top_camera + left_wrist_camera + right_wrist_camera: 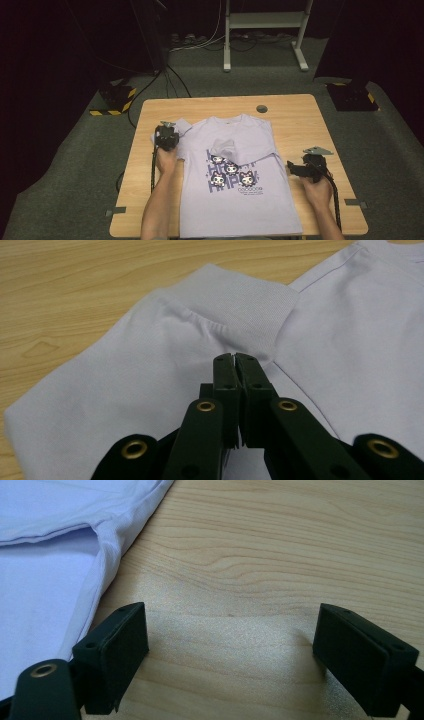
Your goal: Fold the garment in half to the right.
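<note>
The shirt (235,175) lies flat on the surface (300,115), 1 sleeve folded in. The left claw (235,360) is pinched shut on the other sleeve (150,355); the right claw (230,650) gapes empty beside the hem. Most folding remains.

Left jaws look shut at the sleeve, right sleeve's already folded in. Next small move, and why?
Probably lift the left hand-held gripper slightly and carry the left sleeve in over the shirt. Its jaws are shut on the sleeve's fabric, which lies flat, while the right sleeve is folded onto the chest. The right hand-held gripper waits open over the table.
</note>
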`<state>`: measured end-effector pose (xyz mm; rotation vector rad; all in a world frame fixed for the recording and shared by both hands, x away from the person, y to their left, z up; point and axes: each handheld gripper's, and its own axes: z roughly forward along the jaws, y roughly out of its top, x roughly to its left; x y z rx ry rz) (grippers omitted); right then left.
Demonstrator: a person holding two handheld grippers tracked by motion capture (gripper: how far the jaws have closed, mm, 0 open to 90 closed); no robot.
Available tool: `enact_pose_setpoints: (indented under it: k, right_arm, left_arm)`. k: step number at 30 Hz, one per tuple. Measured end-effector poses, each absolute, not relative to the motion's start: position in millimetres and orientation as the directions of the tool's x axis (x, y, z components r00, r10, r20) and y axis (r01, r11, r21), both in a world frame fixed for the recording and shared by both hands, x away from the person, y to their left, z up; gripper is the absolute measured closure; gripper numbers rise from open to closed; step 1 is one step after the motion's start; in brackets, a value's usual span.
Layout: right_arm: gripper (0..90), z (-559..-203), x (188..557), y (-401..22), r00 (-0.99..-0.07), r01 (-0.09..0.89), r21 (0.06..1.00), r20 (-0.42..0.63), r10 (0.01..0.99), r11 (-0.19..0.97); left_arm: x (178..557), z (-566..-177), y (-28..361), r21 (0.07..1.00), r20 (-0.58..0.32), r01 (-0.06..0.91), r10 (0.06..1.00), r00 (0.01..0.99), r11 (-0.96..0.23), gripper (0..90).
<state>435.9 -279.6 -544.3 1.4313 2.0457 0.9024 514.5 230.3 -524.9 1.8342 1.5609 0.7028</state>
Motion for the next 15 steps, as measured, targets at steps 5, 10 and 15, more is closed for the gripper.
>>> enact_pose_setpoints:
  k: [5,10,15]
  right_arm:
    - [13.4,-544,436,-280,-0.337,0.624,0.745,-0.015,0.941,0.235]
    - [13.4,-544,436,-280,-0.337,0.624,0.745,-0.015,0.941,0.235]
    - [13.4,-544,436,-280,-0.337,0.624,0.745,-0.015,0.941,0.235]
  left_arm:
    - [513,-518,234,0.761,-0.034,0.643,0.985,0.170,-0.085,88.4]
    - [513,-510,234,0.774,-0.064,0.630,0.982,0.179,-0.065,88.7]
    - [512,-499,229,0.792,-0.080,0.607,0.975,0.209,-0.065,88.7]
